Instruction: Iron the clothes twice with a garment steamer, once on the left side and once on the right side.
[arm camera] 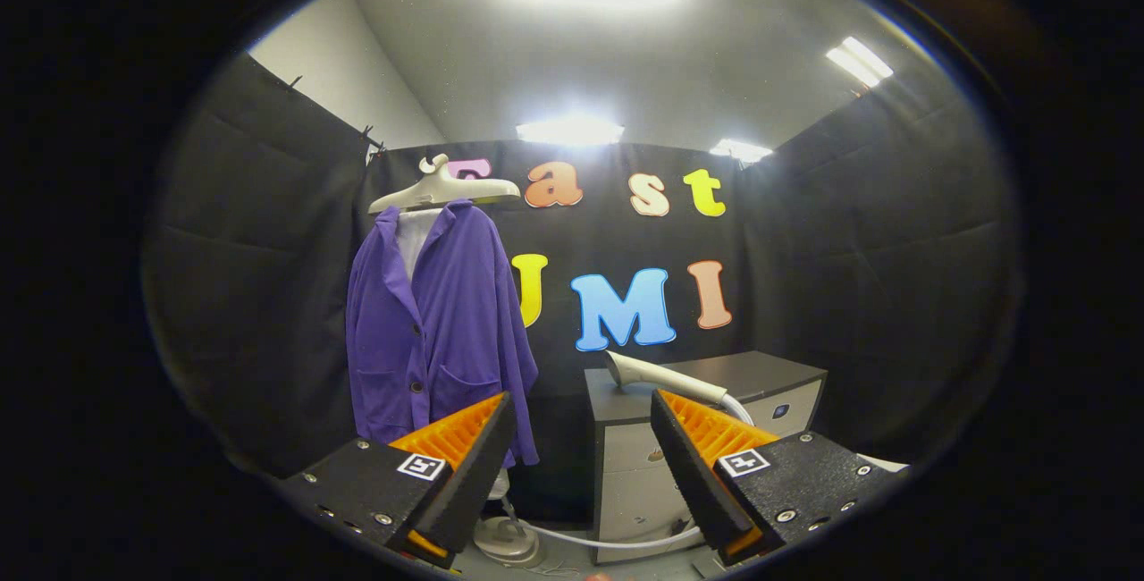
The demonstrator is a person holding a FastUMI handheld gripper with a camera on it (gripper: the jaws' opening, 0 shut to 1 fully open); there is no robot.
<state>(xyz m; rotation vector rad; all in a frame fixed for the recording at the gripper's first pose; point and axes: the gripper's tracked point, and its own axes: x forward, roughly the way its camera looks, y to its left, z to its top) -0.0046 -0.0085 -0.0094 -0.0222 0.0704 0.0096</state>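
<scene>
Jaws of the gripper point(581, 438) wide, empty; steamer head point(657, 375) on cabinet point(626, 465) beyond, purple jacket point(438, 322) alongside.

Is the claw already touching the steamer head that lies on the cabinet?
Apart. In the gripper view the open claw holds nothing; the steamer head lies beyond it on the cabinet.
</scene>
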